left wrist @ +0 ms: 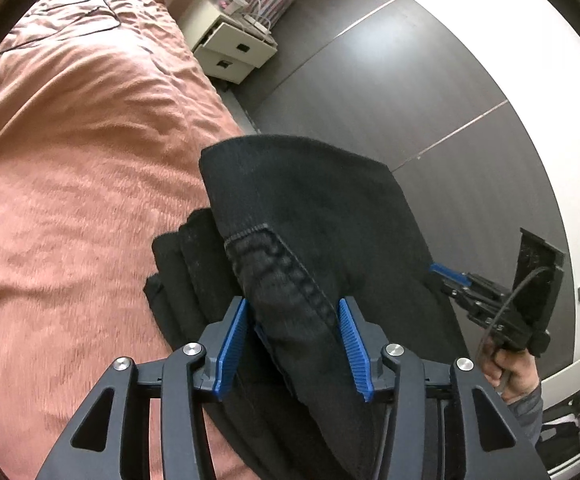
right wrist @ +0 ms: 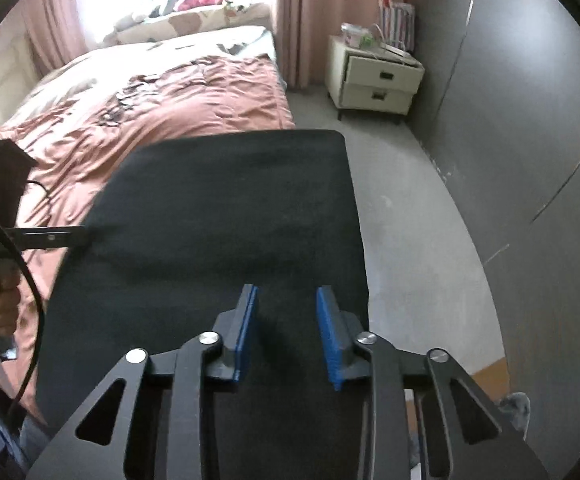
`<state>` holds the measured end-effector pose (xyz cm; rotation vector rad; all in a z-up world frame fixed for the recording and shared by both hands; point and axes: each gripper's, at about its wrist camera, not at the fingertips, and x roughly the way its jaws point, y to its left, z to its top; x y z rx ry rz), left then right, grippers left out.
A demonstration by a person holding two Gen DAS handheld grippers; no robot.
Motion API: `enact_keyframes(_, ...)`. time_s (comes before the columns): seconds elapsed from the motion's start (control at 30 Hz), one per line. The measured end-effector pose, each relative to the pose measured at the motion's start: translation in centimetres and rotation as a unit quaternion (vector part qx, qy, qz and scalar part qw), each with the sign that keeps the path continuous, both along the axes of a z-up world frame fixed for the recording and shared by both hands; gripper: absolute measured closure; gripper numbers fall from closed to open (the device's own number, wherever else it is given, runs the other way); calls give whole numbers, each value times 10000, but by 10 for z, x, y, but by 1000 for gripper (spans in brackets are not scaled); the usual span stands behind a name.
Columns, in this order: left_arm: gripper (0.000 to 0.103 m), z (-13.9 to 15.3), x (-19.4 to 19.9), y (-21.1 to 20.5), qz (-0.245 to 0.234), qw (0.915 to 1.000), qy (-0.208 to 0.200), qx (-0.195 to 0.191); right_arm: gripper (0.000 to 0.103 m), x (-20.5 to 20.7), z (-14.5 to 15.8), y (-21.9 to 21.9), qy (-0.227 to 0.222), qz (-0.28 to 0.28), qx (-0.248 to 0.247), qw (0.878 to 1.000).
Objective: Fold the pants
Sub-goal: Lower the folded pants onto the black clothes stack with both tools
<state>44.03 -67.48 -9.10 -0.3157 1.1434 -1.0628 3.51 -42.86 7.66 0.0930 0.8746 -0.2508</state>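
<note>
The black pants (left wrist: 313, 216) are held up in the air over the near edge of the bed (left wrist: 70, 160), already doubled into a thick panel, with further dark layers bunched below on the pink cover. The step in hand is judged to be the carrying over of a fold, the cloth being stretched between the two tools.

In the left wrist view, the left gripper (left wrist: 293, 344) is seen with a thick seamed edge of the pants lying between its blue pads (left wrist: 232, 344). The jaws stand fairly wide, and whether the fabric is truly pinched or only draped through them cannot be told. In the same view the right gripper (left wrist: 449, 276) is seen at the far edge of the cloth, its blue tip against the fabric.

In the right wrist view, the right gripper's jaws are likewise parted with dark cloth running between the pads, and a firm clamp cannot be confirmed.

The next move is judged to call for both edges to be lowered together, kept level, so that the panel is laid flat on the layers beneath without a twist.

The bed is covered by a rumpled pink quilt. To the right a pale nightstand (right wrist: 373, 80) with two drawers is seen, then grey floor and a dark wardrobe (right wrist: 529, 128).
</note>
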Motion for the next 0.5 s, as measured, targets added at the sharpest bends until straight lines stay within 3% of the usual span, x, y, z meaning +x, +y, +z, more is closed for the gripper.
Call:
enact_keyframes(0.07, 55, 1, 2, -5, 31, 10000, -49, 27, 84, 14, 5, 1, 105, -117, -118, 9998)
enact_keyframes(0.33, 55, -4, 22, -23, 90, 9999, -26, 74, 86, 108, 5, -17, 562, -326, -173, 9977)
enact_keyframes(0.5, 55, -8, 26, -26, 221, 9997, 83, 86, 86, 124, -1, -22, 660, -535, 39, 9964)
